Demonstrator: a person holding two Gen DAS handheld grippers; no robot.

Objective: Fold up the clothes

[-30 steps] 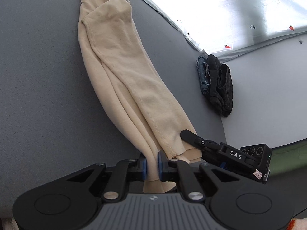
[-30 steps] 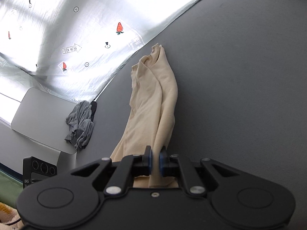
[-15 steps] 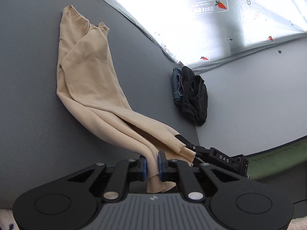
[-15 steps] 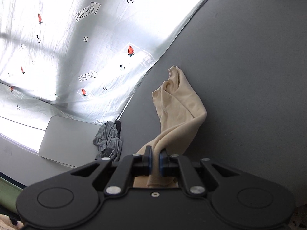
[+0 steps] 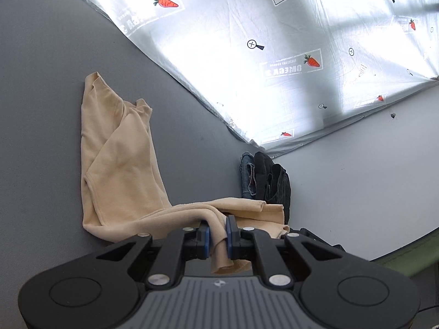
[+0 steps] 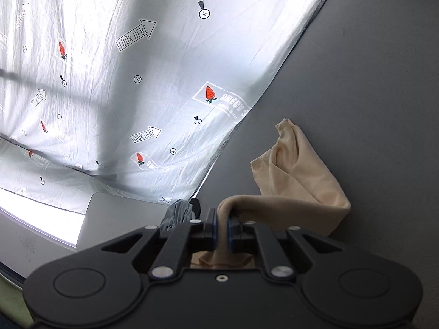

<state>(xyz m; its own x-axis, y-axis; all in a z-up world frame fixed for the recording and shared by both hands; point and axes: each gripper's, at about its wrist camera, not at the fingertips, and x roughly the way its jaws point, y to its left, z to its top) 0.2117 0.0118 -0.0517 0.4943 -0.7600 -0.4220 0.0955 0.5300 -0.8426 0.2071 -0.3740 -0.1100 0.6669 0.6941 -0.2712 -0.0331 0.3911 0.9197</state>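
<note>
Both jaws clamped on near end of shirt (image 5: 120, 164), lifted off table (image 5: 41, 109) prob. to fold over far half

Spread on the table (image 5: 41, 109), far end flat, near end lifted and doubled back toward the cameras: the shirt (image 5: 118, 159). Pinched between the pads of the left gripper (image 5: 218, 235) and, in the other view, of the right gripper (image 6: 222, 226), with a short tail hanging behind each pair of pads. Right of the shirt in the left wrist view, at the table's far edge, touching the shirt's lifted hem: a pile of clothes (image 5: 267, 178). Behind table and pile, hanging upright: the printed sheet (image 5: 274, 54). Left of the shirt in the right wrist view, beside the pile (image 6: 179, 213): a flat board (image 6: 118, 213).
</note>
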